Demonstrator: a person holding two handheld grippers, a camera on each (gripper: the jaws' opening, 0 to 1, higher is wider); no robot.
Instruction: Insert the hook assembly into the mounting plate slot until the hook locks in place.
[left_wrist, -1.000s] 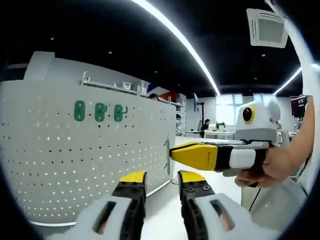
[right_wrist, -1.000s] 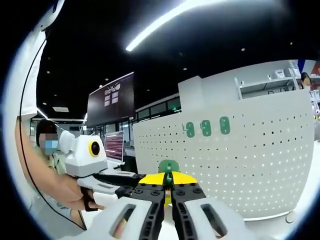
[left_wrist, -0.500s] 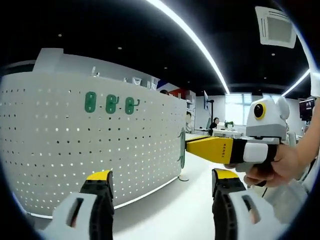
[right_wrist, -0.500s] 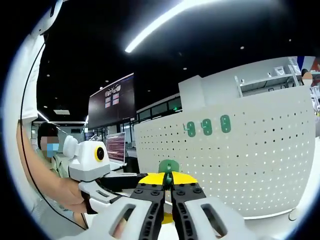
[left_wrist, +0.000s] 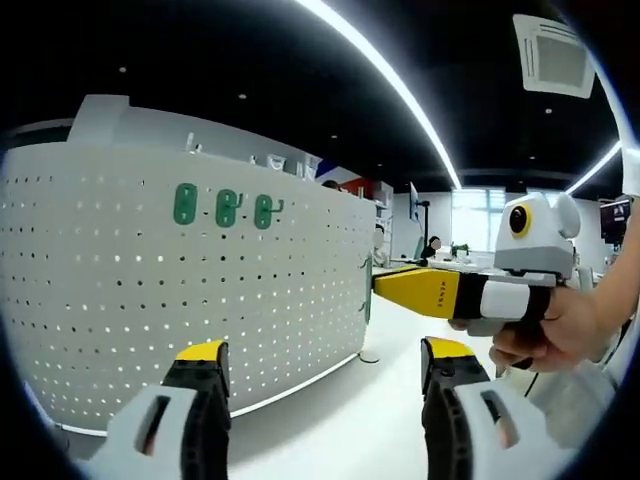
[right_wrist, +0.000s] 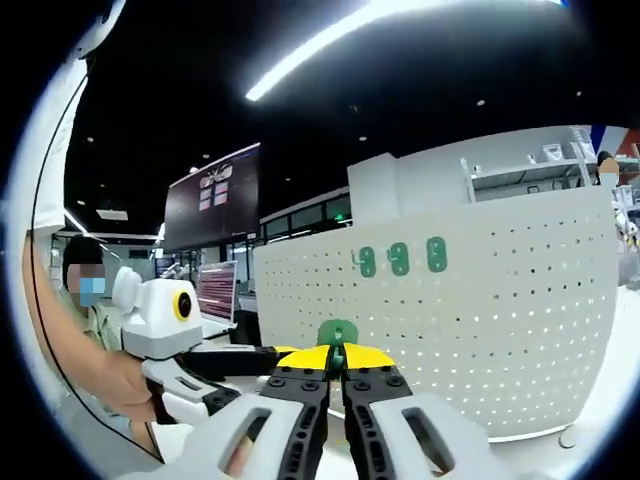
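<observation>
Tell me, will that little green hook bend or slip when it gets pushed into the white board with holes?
Probably not bend: the green hook looks like thick moulded plastic, like the three already hanging on the pegboard. It could twist or slip, since the right tool pinches only its thin lower edge. It looks light.

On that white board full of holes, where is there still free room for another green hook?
Most of the pegboard is bare: everything below the three green hooks and to either side of them. The crowded spot is that short row near the top edge. The right gripper is shut on a fourth green hook.
</observation>
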